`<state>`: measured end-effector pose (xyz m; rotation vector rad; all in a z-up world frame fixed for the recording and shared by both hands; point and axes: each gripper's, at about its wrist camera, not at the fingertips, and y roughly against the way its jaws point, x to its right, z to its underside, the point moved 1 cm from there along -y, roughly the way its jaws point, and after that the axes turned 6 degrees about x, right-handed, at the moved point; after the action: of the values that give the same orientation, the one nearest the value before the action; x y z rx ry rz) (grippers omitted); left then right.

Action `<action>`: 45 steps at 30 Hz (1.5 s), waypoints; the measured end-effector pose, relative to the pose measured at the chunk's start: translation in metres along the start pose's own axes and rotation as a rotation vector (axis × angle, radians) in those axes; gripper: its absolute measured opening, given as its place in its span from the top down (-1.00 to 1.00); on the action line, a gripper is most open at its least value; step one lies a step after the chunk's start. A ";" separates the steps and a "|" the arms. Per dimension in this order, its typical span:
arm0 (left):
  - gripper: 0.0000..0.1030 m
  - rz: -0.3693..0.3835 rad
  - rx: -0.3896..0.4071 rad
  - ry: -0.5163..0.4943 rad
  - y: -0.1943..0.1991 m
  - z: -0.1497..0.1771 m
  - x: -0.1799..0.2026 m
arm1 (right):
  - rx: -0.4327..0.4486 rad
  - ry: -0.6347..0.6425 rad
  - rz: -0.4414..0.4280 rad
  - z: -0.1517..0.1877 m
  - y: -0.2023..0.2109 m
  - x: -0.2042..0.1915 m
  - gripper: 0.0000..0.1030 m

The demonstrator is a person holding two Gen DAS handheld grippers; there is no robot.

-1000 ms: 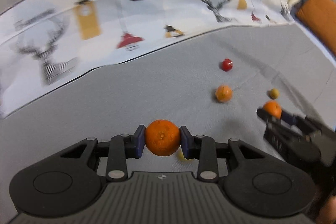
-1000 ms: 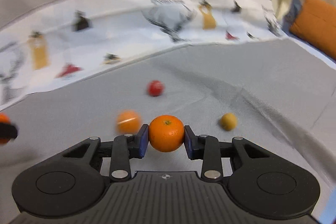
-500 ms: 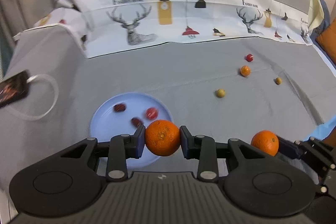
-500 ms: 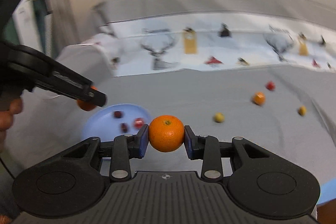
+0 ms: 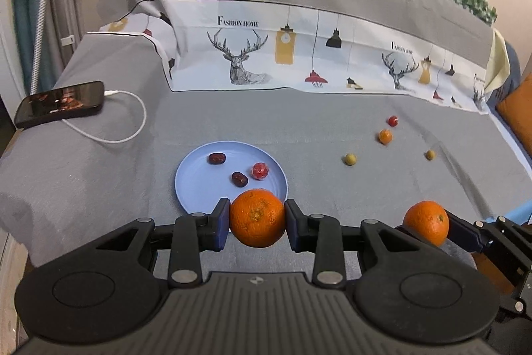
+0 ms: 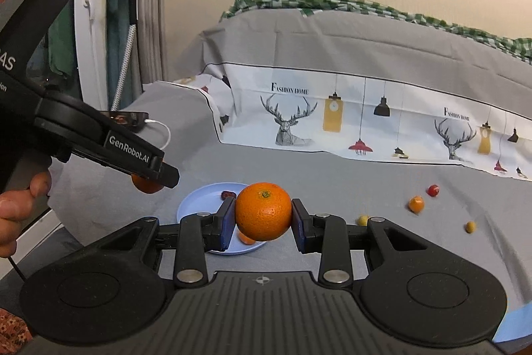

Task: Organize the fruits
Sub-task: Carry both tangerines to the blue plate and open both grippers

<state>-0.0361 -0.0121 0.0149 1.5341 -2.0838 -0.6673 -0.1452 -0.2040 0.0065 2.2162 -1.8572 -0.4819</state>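
My left gripper (image 5: 256, 221) is shut on an orange (image 5: 256, 217), held above the near edge of a blue plate (image 5: 199, 185). The plate holds two dark dates (image 5: 216, 158) and a red fruit (image 5: 260, 171). My right gripper (image 6: 263, 219) is shut on a second orange (image 6: 263, 211); it also shows at the right of the left wrist view (image 5: 426, 222). In the right wrist view the left gripper (image 6: 146, 170) hovers left of the plate (image 6: 196, 205). A small orange (image 5: 385, 136), a red tomato (image 5: 393, 120) and two yellow-green fruits (image 5: 349, 159) lie on the grey cover.
A phone (image 5: 60, 103) on a white charging cable (image 5: 129, 135) lies at the left of the grey cover. A printed white cloth (image 5: 316, 62) runs along the raised back. An orange cushion (image 5: 517, 112) is at the far right. A person's hand (image 6: 20, 205) holds the left gripper.
Both grippers, each still holding its orange, have swung left and pulled back from the loose fruits. The blue plate has come into view and now lies just under the left gripper.
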 end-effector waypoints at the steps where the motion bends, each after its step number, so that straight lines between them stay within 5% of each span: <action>1: 0.26 0.001 0.004 0.002 0.002 0.000 0.000 | 0.007 0.000 0.001 0.000 0.004 -0.001 0.29; 17: 0.26 0.048 0.075 0.001 0.041 0.007 0.006 | 0.088 0.000 0.039 -0.006 0.032 -0.011 0.29; 45: 0.26 0.025 0.015 0.036 0.000 0.005 -0.011 | -0.028 -0.015 0.019 0.002 -0.007 -0.015 0.29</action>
<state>-0.0363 -0.0006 0.0103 1.5142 -2.0824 -0.6125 -0.1415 -0.1879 0.0042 2.1808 -1.8655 -0.5200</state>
